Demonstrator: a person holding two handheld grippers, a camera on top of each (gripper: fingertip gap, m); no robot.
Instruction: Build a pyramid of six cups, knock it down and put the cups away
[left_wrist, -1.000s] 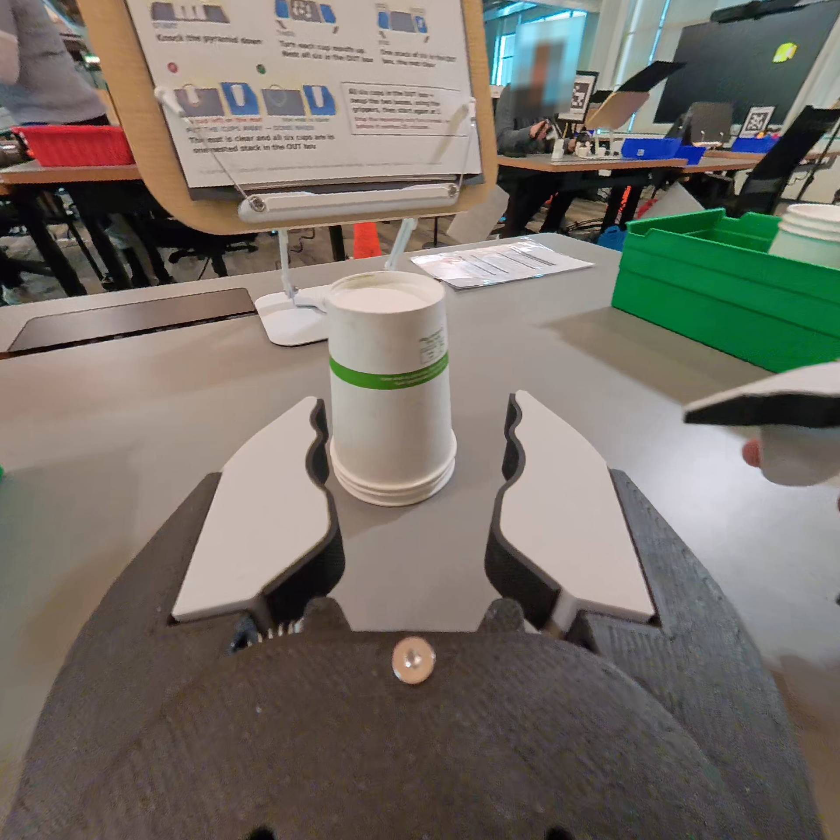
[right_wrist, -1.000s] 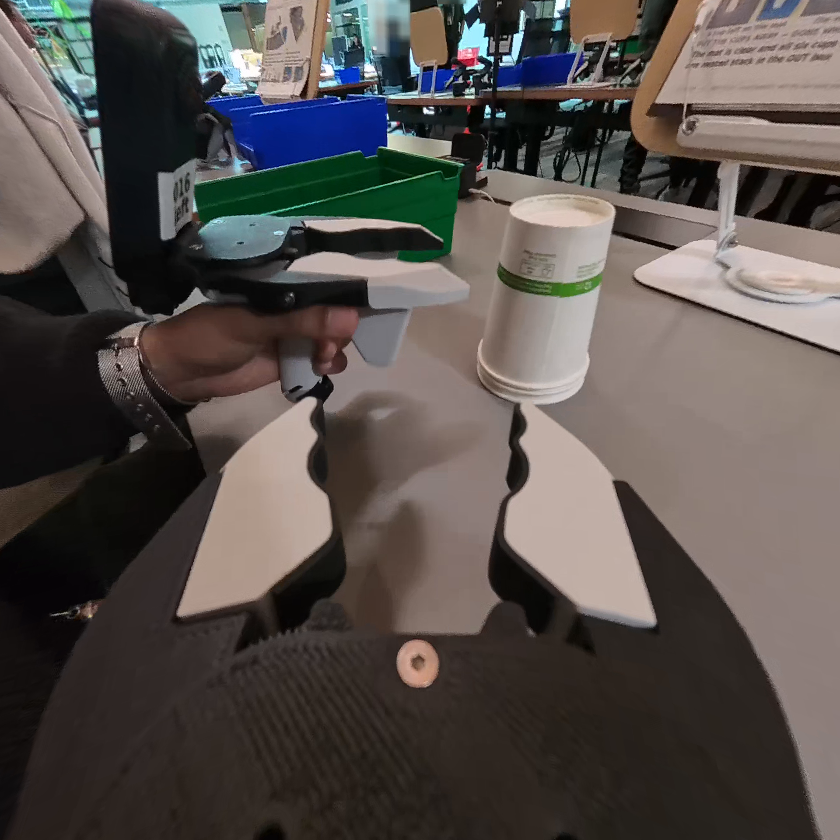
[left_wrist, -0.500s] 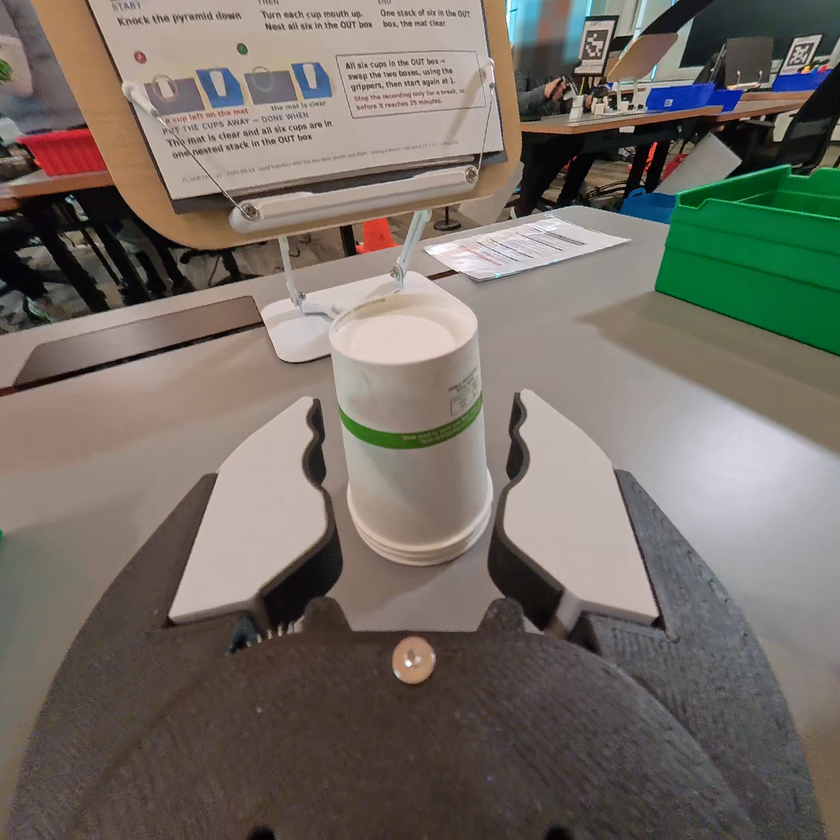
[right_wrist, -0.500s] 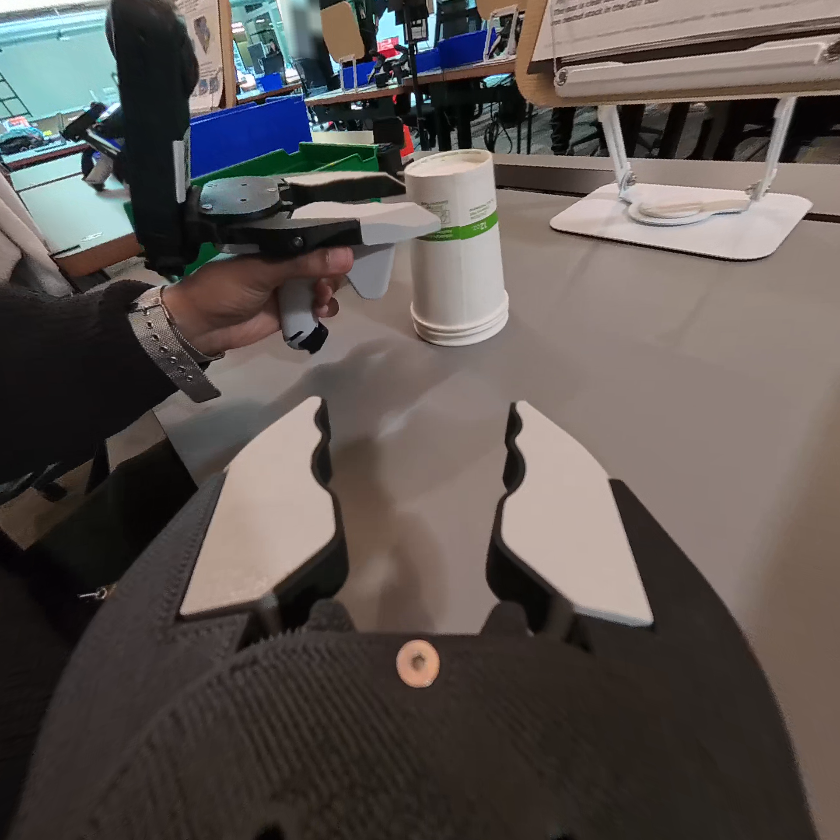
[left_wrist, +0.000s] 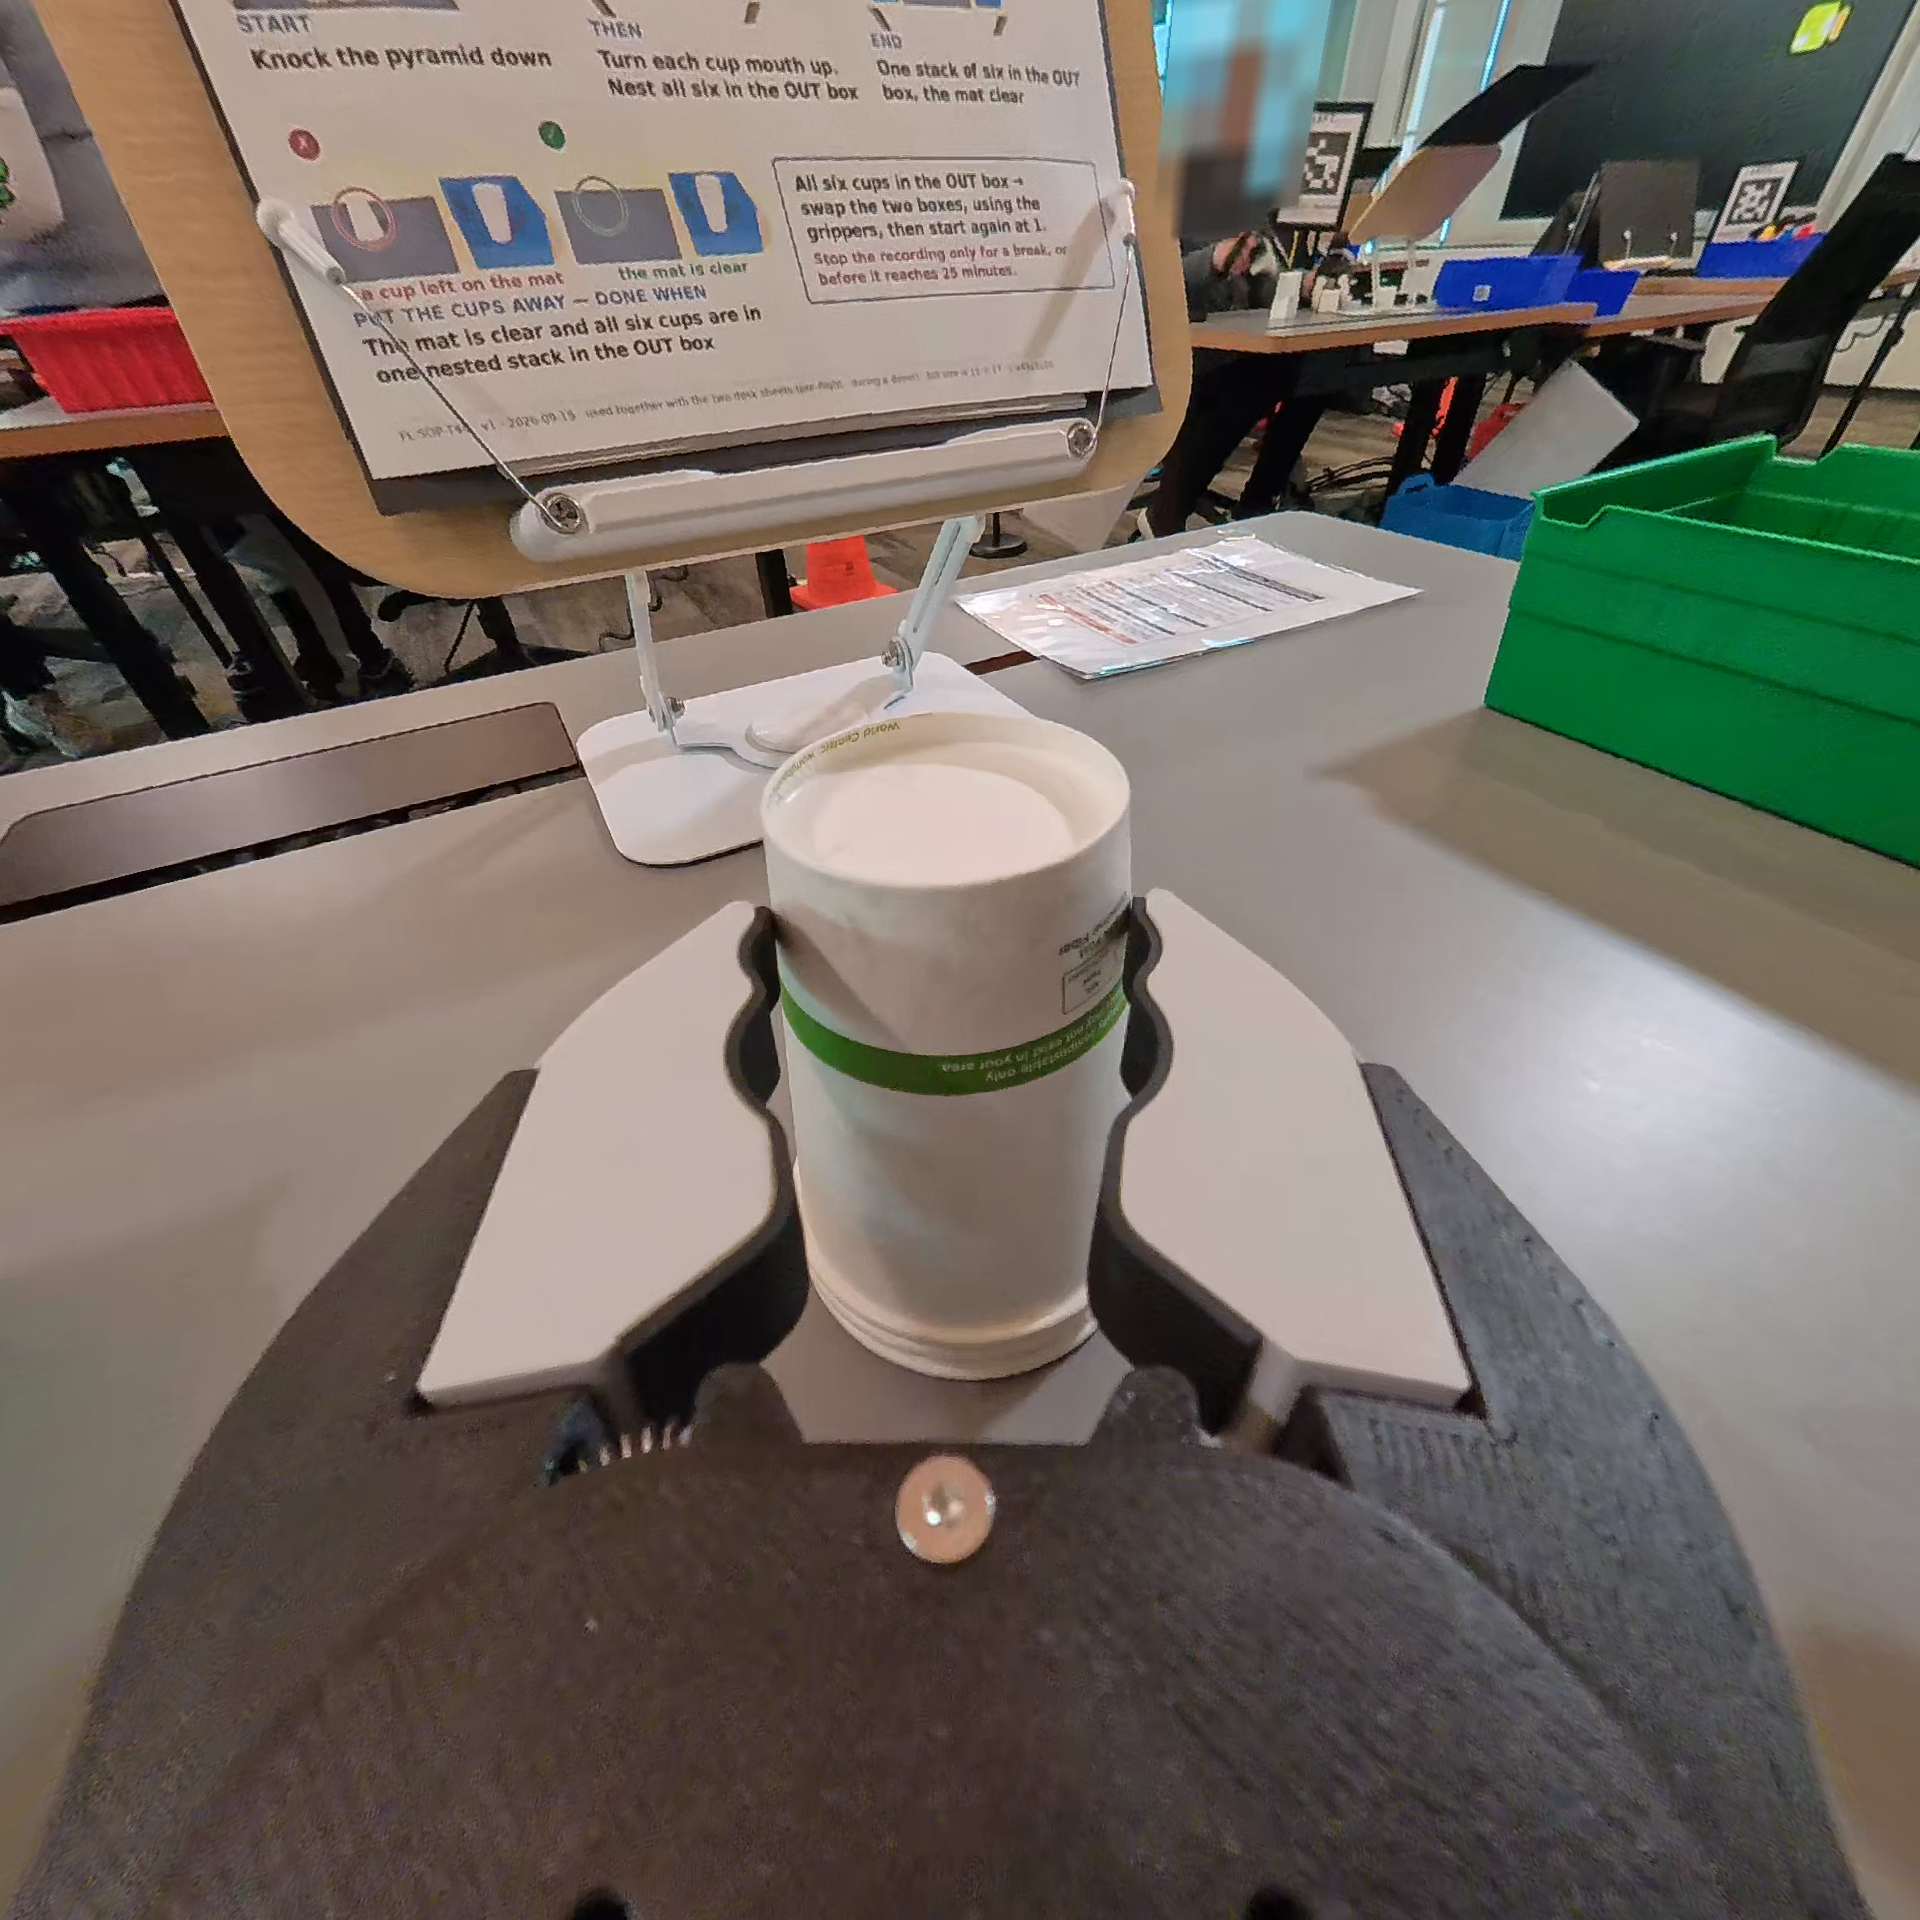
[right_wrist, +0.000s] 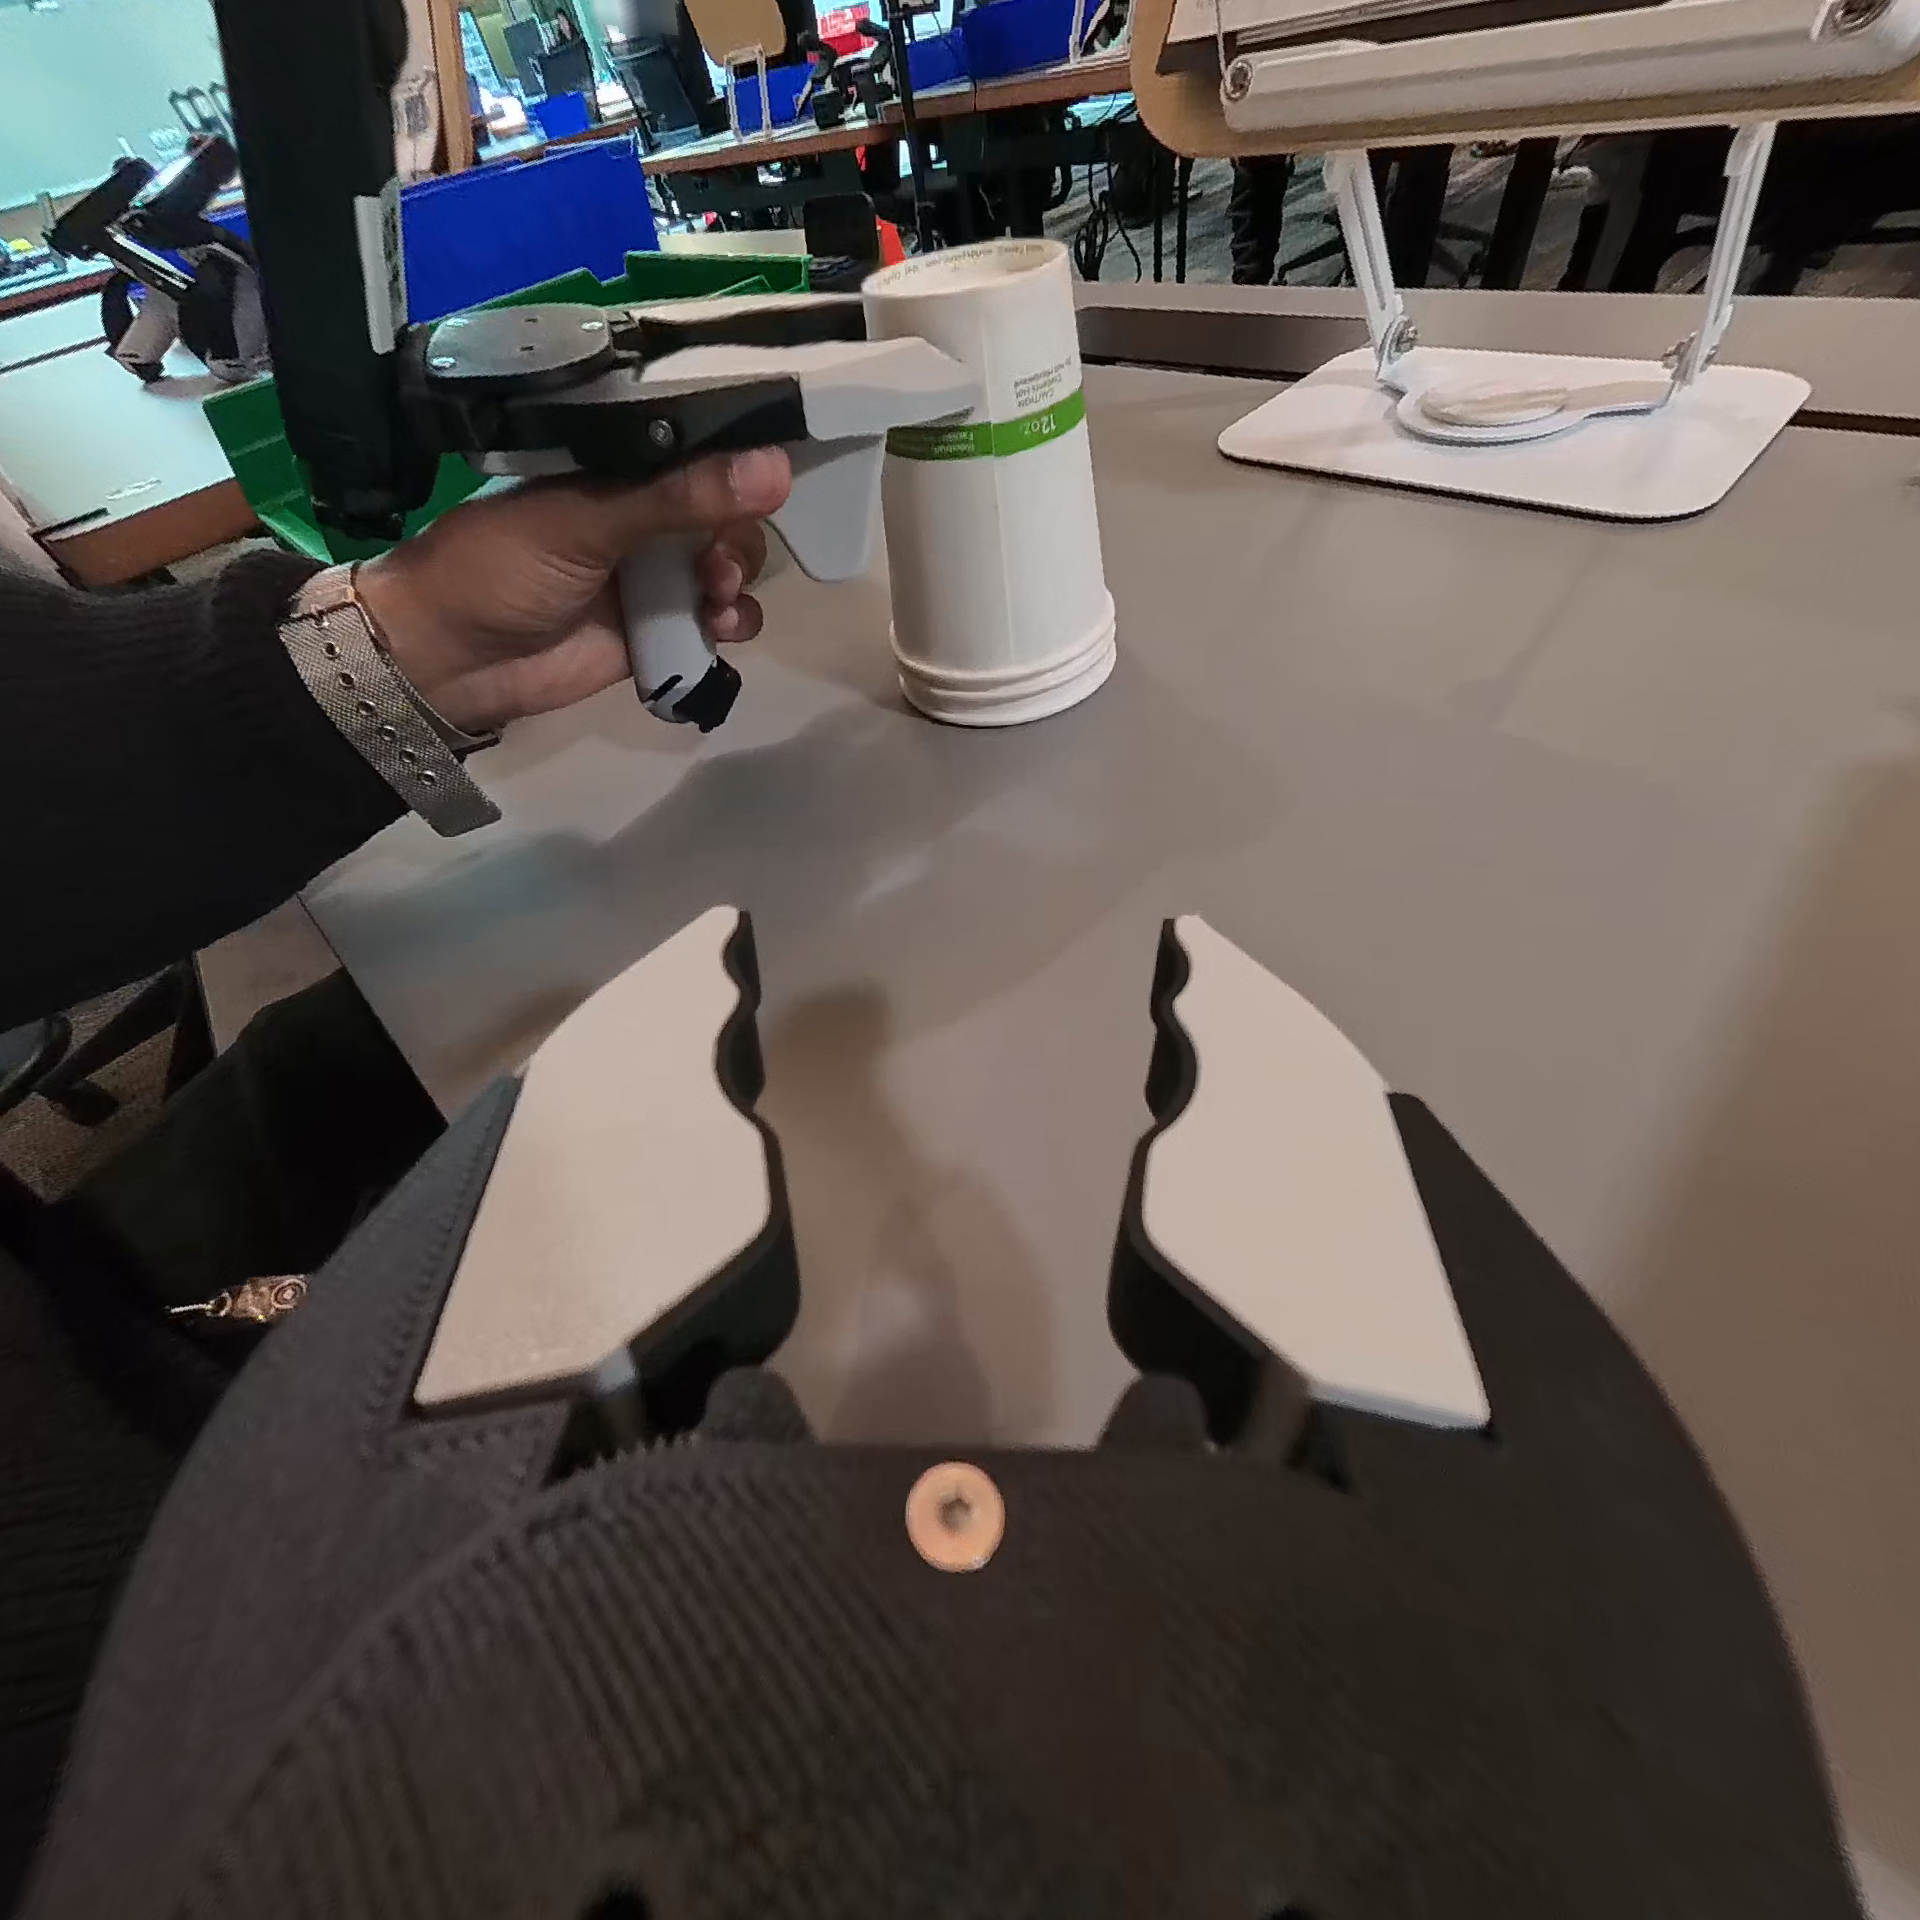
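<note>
Your left gripper (left_wrist: 943, 1023) has moved in since a second ago: the upside-down cup stack (left_wrist: 951, 1049), then ahead of its fingertips, now sits between the fingers on the table (left_wrist: 1507, 1039), both touching it. Your right gripper (right_wrist: 954, 1023) stays spread wide and empty, well back. How many cups are nested is hard to tell.

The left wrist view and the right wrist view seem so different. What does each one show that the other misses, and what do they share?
Only the left wrist view shows the closed base of the upside-down cup stack, the printed sheet on the stand, and a plastic-sleeved paper. Only the right wrist view shows the person's hand holding the left gripper, the open, empty right gripper, and blue bins. Both show the cups, the grey table, the stand's white base and a green bin.
</note>
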